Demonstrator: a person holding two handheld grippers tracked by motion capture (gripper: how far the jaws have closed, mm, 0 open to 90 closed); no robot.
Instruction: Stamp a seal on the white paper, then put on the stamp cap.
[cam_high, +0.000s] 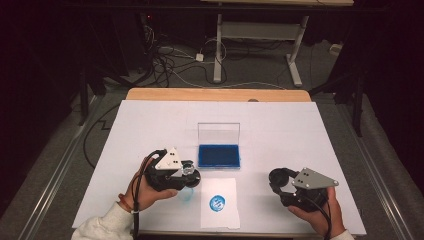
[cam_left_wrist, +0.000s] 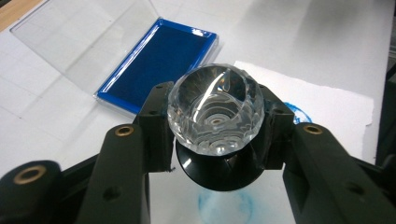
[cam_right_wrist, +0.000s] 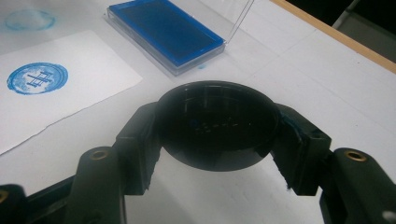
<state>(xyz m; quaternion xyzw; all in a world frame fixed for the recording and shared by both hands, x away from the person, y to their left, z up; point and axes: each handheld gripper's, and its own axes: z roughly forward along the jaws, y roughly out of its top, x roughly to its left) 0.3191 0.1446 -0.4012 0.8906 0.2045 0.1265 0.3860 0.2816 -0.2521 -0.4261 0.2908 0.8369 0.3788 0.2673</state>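
A stamp (cam_left_wrist: 215, 107) with a clear faceted knob and a black round base sits between the jaws of my left gripper (cam_left_wrist: 215, 128), which is shut on it. In the high view my left gripper (cam_high: 191, 175) hangs just left of a white sheet of paper (cam_high: 227, 190) that bears a round blue print (cam_high: 217, 202). My right gripper (cam_high: 280, 179) is shut on a black round cap (cam_right_wrist: 217, 126) and hovers low over the table, right of the paper. The open blue ink pad (cam_high: 218, 155) lies behind the paper, its clear lid (cam_high: 218, 132) standing up.
A faint blue ring (cam_left_wrist: 224, 205) marks the white table cover (cam_high: 300, 130) under the left gripper. The wooden table edge (cam_high: 215, 95) runs along the back. Beyond it are dark floor, cables and a desk frame (cam_high: 260, 35).
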